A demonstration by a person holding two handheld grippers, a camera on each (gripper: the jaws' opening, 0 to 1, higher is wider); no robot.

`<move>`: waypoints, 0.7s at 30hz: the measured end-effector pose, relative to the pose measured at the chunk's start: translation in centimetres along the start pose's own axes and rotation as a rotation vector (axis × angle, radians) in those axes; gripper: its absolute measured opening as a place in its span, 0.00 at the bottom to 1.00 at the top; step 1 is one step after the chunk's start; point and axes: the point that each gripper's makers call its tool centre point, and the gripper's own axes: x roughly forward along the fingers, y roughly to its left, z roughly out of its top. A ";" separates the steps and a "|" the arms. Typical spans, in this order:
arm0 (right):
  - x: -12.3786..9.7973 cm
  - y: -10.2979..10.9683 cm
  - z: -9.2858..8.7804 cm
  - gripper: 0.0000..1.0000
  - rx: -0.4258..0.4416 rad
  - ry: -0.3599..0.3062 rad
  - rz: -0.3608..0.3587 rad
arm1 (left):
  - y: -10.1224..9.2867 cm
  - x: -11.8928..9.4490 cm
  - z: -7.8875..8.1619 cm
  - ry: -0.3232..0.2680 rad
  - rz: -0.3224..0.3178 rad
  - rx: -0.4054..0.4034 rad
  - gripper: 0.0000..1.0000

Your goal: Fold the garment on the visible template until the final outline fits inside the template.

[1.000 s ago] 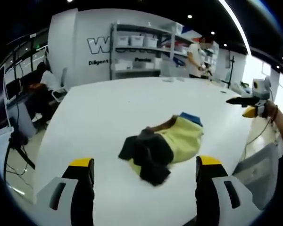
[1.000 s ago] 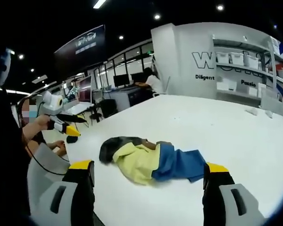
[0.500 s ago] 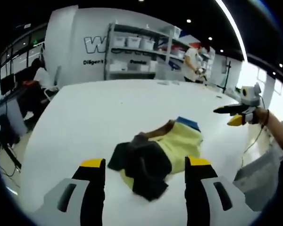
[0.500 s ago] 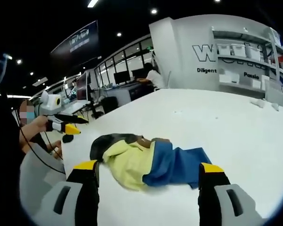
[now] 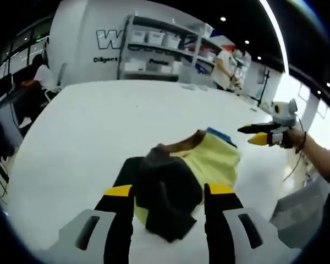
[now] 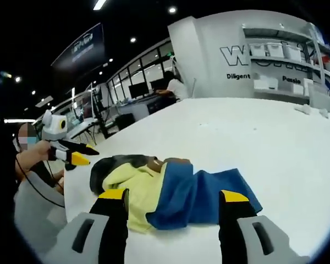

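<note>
Looking along the left gripper, its jaws stand apart with the crumpled garment on the white bench between their tips. In the right gripper view, the right gripper likewise gapes, the garment's blue part lying between its jaws; the left gripper hovers off to the left.

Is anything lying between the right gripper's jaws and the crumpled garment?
No. In the right gripper view, the garment already sits between the open right gripper jaws, with bare white table around.

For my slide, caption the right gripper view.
Open right gripper nears a crumpled yellow, blue and black garment on a white table.
</note>
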 end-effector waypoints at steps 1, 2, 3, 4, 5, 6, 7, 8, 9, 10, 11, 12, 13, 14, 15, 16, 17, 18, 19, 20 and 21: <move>0.1 -0.3 -0.3 0.59 0.005 0.006 -0.005 | 0.0 0.1 -0.1 0.007 0.000 -0.008 0.45; 0.4 -0.5 -0.5 0.56 0.009 0.006 -0.008 | 0.0 0.2 -0.2 0.010 -0.002 -0.008 0.43; 0.7 -0.8 -1.0 0.53 0.015 0.015 -0.015 | -0.1 0.4 -0.3 0.014 -0.004 -0.013 0.40; 1.0 -1.0 -1.6 0.52 0.028 0.033 -0.020 | -0.1 0.6 -0.7 0.030 -0.007 -0.013 0.38; 1.2 -1.0 -2.0 0.50 0.036 0.045 -0.020 | 0.0 0.7 -0.9 0.039 -0.001 -0.011 0.37; 1.4 -1.0 -2.4 0.48 0.037 0.061 -0.018 | 0.1 0.8 -1.1 0.048 0.004 -0.008 0.36; 1.6 -1.0 -2.6 0.46 0.031 0.063 -0.019 | 0.3 0.9 -1.4 0.061 0.013 -0.002 0.35; 1.7 -1.0 -2.8 0.44 0.027 0.063 -0.017 | 0.5 1.0 -1.8 0.073 0.022 0.004 0.34; 1.8 -0.9 -3.0 0.40 0.017 0.065 -0.013 | 0.5 1.1 -1.9 0.076 0.023 0.009 0.31; 1.9 -0.9 -3.0 0.38 0.017 0.064 -0.011 | 0.6 1.1 -2.1 0.081 0.023 0.010 0.27; 2.0 -0.8 -3.1 0.36 0.029 0.058 0.000 | 0.5 1.2 -2.3 0.081 0.014 0.008 0.22; 2.1 -0.6 -3.0 0.33 0.051 0.051 0.011 | 0.5 1.3 -2.3 0.081 0.009 -0.002 0.18; 2.1 -0.6 -2.9 0.30 0.070 0.038 0.017 | 0.4 1.3 -2.3 0.078 0.000 -0.011 0.16; 2.1 -0.6 -2.9 0.27 0.074 0.030 0.019 | 0.3 1.3 -2.2 0.073 -0.005 -0.009 0.14; 2.1 -0.7 -3.0 0.22 0.077 0.033 0.018 | 0.3 1.3 -2.2 0.070 -0.003 -0.006 0.12; 2.2 -0.8 -3.0 0.17 0.077 0.036 0.014 | 0.3 1.3 -2.2 0.073 0.000 -0.002 0.09; 2.1 -0.8 -3.2 0.15 0.076 0.043 0.010 | 0.3 1.3 -2.4 0.083 0.001 0.002 0.07; 2.1 -0.8 -3.3 0.15 0.079 0.049 0.010 | 0.4 1.3 -2.5 0.088 0.007 -0.006 0.05; 2.1 -0.9 -3.4 0.16 0.084 0.050 0.008 | 0.4 1.3 -2.5 0.087 0.010 -0.016 0.04; 2.1 -0.9 -3.3 0.16 0.093 0.047 0.005 | 0.4 1.3 -2.5 0.087 0.007 -0.025 0.03; 2.1 -0.9 -3.3 0.15 0.095 0.047 0.005 | 0.3 1.3 -2.6 0.087 0.003 -0.027 0.02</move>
